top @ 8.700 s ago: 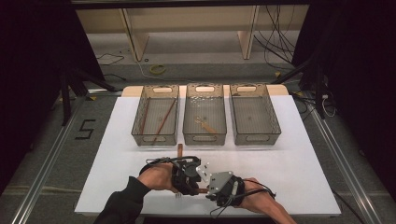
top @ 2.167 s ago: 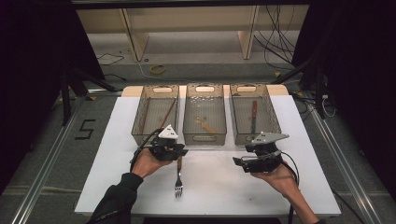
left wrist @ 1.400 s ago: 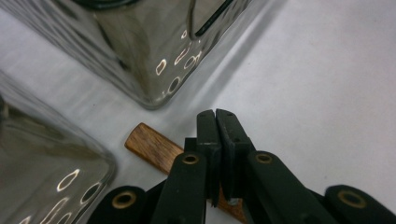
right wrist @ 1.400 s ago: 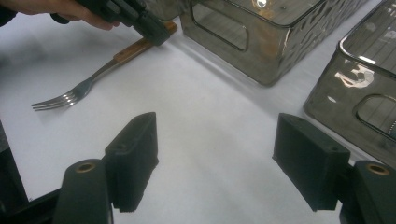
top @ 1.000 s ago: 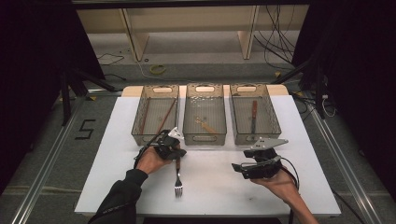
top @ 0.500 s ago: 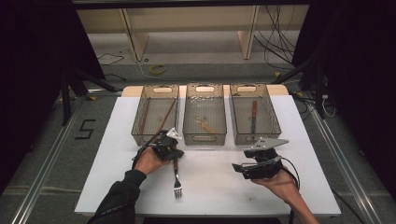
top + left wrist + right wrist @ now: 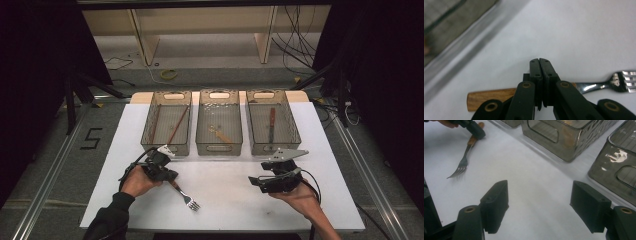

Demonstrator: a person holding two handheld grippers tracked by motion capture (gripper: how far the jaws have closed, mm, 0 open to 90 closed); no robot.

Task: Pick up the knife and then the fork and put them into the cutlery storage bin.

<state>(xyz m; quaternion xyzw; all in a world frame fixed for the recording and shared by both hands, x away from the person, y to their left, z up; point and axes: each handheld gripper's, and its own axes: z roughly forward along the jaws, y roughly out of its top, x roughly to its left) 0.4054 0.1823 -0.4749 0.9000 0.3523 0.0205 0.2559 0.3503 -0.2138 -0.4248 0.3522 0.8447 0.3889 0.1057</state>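
The fork (image 7: 184, 195) lies on the white table (image 7: 230, 200), near the front edge and left of centre, in front of the left bin (image 7: 167, 122). In the high view its long axis runs diagonally: the wooden handle points up and left toward the person's left hand (image 7: 136, 181), and the metal tines point down and right toward the front edge of the table. In the left gripper view the same fork crosses the picture almost level, wooden handle at the left, tines at the right.

The left gripper (image 7: 540, 65) has its two black jaws pressed together, pad against pad, with no gap showing. They sit over the fork where the wooden handle meets the metal neck; whether they actually pinch the fork cannot be told, since the fork passes beneath the closed tips.

The right gripper (image 7: 539, 206) rests in the right hand (image 7: 300, 197) over bare table at the front right, well apart from the fork. Its jaws stand wide apart with nothing between them.

Three smoky see-through bins stand in a row at the back. The middle bin (image 7: 220, 122) and right bin (image 7: 272, 122) each hold a long utensil too small to name.
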